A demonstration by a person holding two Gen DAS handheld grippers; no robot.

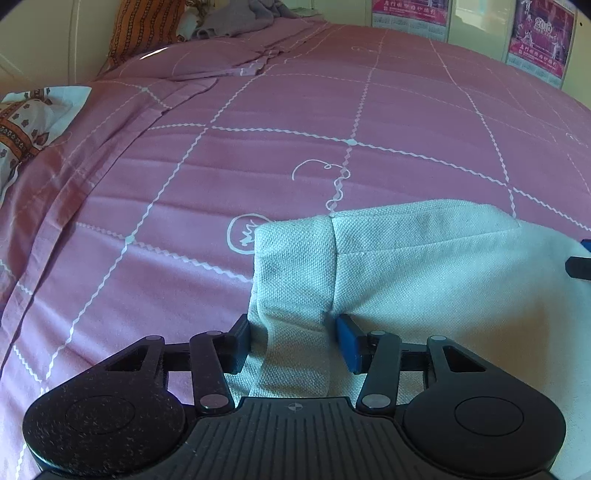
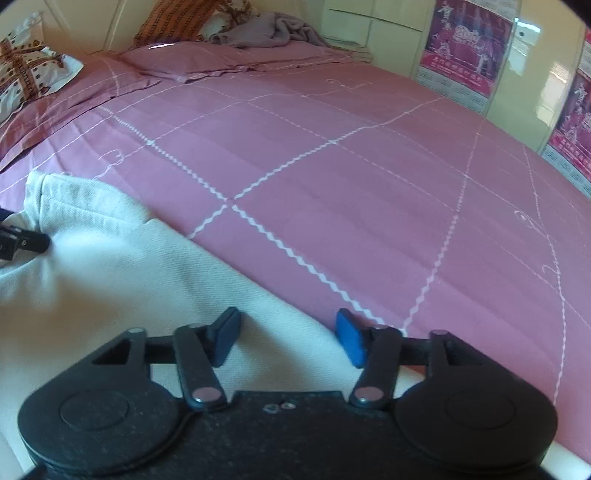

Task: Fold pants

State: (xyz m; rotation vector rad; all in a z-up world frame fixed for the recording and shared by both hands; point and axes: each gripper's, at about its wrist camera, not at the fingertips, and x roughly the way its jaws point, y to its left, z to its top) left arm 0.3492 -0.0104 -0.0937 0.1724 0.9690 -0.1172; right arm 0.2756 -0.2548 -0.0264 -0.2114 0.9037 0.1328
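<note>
The off-white pants (image 1: 443, 277) lie on a pink bedspread (image 1: 258, 166). My left gripper (image 1: 293, 339) points down at their near left corner. A bunched fold of the cloth stands between its pads, and both pads press on it. In the right wrist view the pants (image 2: 110, 277) fill the lower left. My right gripper (image 2: 288, 341) hovers over their right edge with its jaws part open; the cloth lies flat under the gap and is not pinched. The left gripper's fingers (image 2: 26, 240) show at the far left of that view, at the ribbed waistband.
The pink bedspread with white zigzag lines (image 2: 332, 166) stretches away ahead. Patterned pillows (image 2: 29, 70) and a grey blanket (image 2: 269, 33) lie at the head end. A cream wardrobe with pink posters (image 2: 465, 55) stands along the right side.
</note>
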